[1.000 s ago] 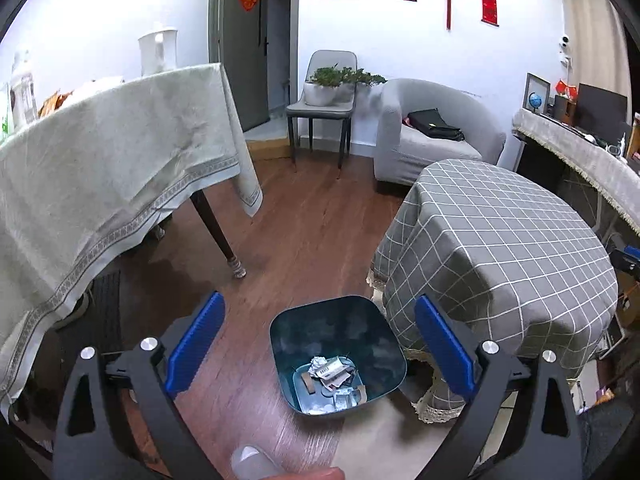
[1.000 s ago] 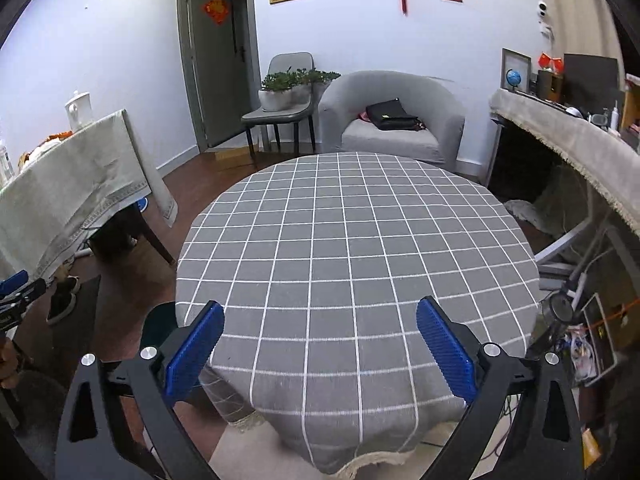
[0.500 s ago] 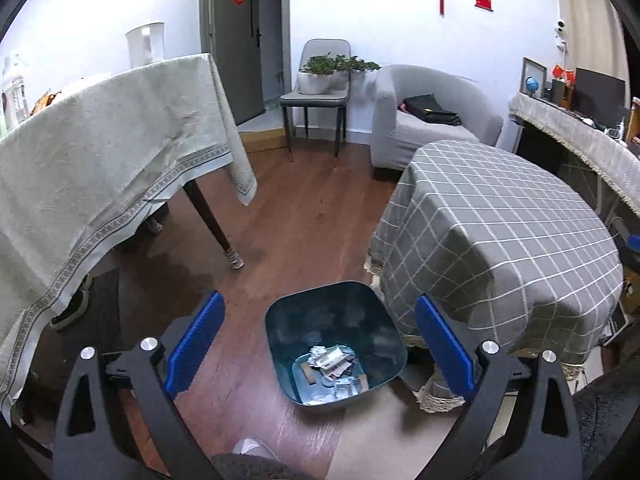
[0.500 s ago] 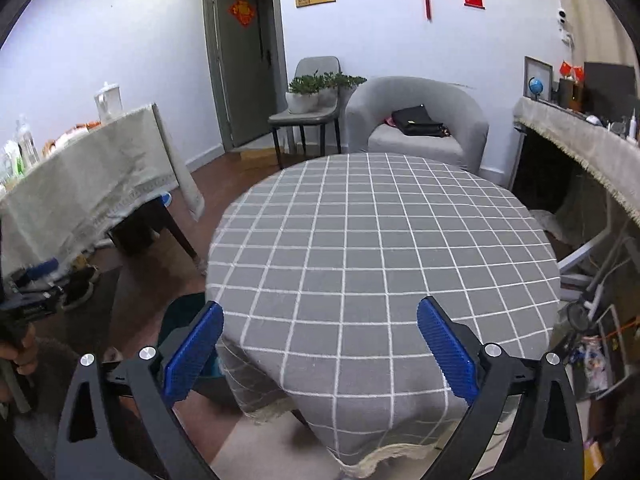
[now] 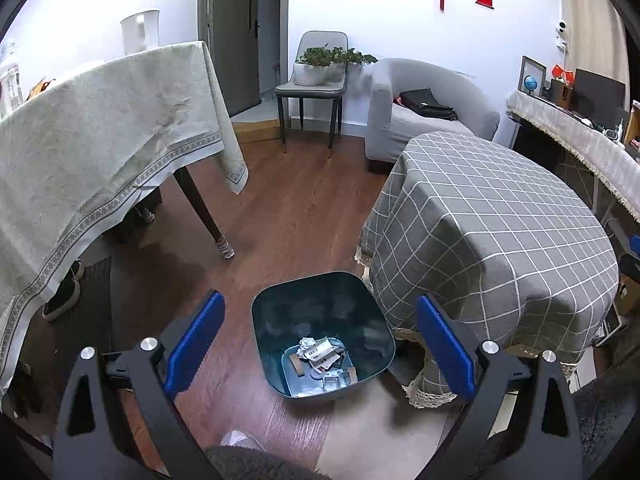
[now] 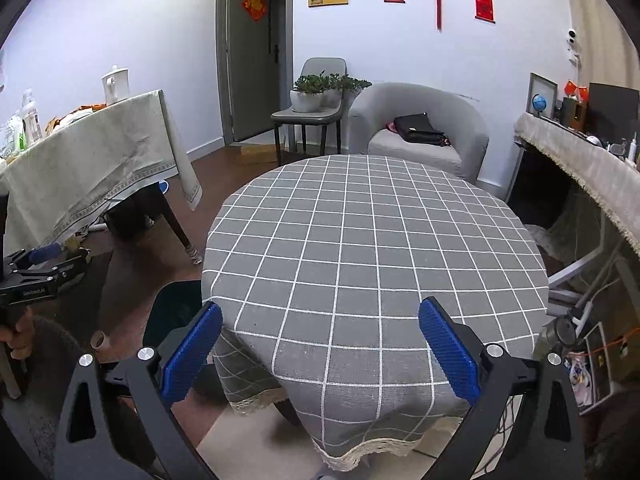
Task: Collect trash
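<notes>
A dark teal bin stands on the wood floor beside the round table with the grey checked cloth. Crumpled paper and wrappers lie at its bottom. My left gripper is open and empty, held above the bin. My right gripper is open and empty, held above the near edge of the checked cloth. The bin's edge shows left of the table in the right wrist view. The left gripper also shows there at the far left.
A long table with a beige cloth stands at the left, one leg near the bin. A grey armchair with a black bag, a chair with a plant and a side counter stand behind.
Both grippers have risen and drawn back a little, so the bin and the round table look farther away. Both stay open and empty.
</notes>
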The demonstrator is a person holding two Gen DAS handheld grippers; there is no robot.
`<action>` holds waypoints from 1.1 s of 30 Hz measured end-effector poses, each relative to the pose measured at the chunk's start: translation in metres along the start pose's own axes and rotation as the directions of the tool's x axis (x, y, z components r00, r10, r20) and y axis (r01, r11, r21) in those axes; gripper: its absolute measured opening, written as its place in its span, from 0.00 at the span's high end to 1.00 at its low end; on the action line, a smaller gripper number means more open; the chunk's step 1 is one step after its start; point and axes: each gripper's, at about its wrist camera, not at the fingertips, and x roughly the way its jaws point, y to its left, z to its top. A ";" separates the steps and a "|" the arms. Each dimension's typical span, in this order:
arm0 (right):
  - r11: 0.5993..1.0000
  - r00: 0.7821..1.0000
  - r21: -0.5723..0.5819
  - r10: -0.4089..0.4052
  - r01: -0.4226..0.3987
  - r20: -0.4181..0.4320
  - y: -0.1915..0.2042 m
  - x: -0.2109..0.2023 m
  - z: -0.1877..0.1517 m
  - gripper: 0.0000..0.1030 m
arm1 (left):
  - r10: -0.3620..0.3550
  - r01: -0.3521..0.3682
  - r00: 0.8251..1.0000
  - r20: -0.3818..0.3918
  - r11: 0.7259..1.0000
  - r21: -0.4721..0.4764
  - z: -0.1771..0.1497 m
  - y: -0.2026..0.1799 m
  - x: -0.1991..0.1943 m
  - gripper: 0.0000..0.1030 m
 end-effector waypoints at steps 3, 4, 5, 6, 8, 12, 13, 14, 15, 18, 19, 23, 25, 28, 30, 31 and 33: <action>1.000 1.000 -0.009 -0.002 0.002 -0.004 0.002 0.001 0.000 0.04 | 0.002 -0.002 1.000 0.003 1.000 0.004 0.000 0.001 0.000 0.05; 1.000 1.000 -0.009 -0.002 0.002 -0.005 0.003 0.001 0.000 0.04 | 0.000 0.000 1.000 0.002 1.000 0.003 0.000 0.001 0.000 0.05; 1.000 1.000 -0.008 -0.002 0.001 -0.006 0.003 0.001 0.000 0.04 | 0.001 -0.001 1.000 0.001 1.000 0.004 -0.001 0.001 0.000 0.05; 1.000 1.000 -0.005 0.000 0.000 -0.007 0.002 0.002 0.000 0.04 | 0.001 -0.001 1.000 0.000 1.000 0.005 -0.001 0.001 0.000 0.05; 1.000 1.000 -0.001 0.002 -0.002 -0.007 0.002 0.002 0.000 0.04 | 0.001 -0.001 1.000 -0.001 1.000 0.005 -0.001 0.001 -0.001 0.05; 1.000 1.000 -0.007 -0.002 0.002 -0.005 0.003 0.001 0.000 0.04 | 0.000 0.000 1.000 -0.001 1.000 0.002 -0.001 0.001 -0.001 0.05; 1.000 1.000 -0.008 -0.003 0.003 -0.007 0.004 0.002 0.000 0.04 | 0.001 -0.001 1.000 -0.002 1.000 0.003 -0.001 0.001 0.000 0.05; 1.000 1.000 -0.007 -0.004 0.004 -0.008 0.004 0.002 0.000 0.04 | 0.002 -0.002 1.000 -0.002 1.000 0.003 -0.001 0.001 -0.001 0.05; 1.000 1.000 -0.007 -0.003 0.003 -0.008 0.004 0.002 0.001 0.04 | 0.002 -0.002 1.000 -0.003 1.000 0.003 -0.002 0.001 -0.001 0.05; 1.000 1.000 -0.008 -0.003 0.003 -0.007 0.004 0.002 0.001 0.03 | 0.003 -0.003 1.000 -0.002 1.000 0.007 -0.003 0.000 -0.001 0.05; 1.000 1.000 -0.008 -0.003 0.003 -0.007 0.004 0.002 0.001 0.03 | 0.003 -0.003 1.000 -0.002 1.000 0.009 -0.003 0.000 -0.001 0.05; 1.000 1.000 -0.007 -0.004 0.004 -0.010 0.004 0.002 0.001 0.04 | 0.003 -0.003 1.000 -0.003 1.000 0.008 -0.004 0.000 -0.001 0.05; 1.000 1.000 -0.007 -0.004 0.004 -0.010 0.004 0.002 0.001 0.04 | 0.002 -0.002 1.000 -0.002 1.000 0.009 -0.004 -0.001 -0.001 0.05; 1.000 1.000 -0.010 -0.005 0.005 -0.015 0.004 0.002 0.001 0.04 | 0.003 -0.003 1.000 -0.002 1.000 0.008 -0.003 -0.001 -0.001 0.05; 1.000 1.000 -0.014 -0.008 0.008 -0.021 0.005 0.003 0.000 0.04 | 0.003 -0.003 1.000 -0.003 1.000 0.008 -0.004 -0.001 -0.001 0.05; 1.000 1.000 -0.016 -0.009 0.009 -0.022 0.005 0.003 0.000 0.04 | 0.003 -0.003 1.000 -0.003 1.000 0.008 -0.004 -0.001 -0.001 0.05; 1.000 1.000 -0.017 -0.010 0.010 -0.020 0.005 0.003 0.001 0.03 | 0.003 -0.003 1.000 -0.003 1.000 0.009 -0.003 -0.001 -0.001 0.05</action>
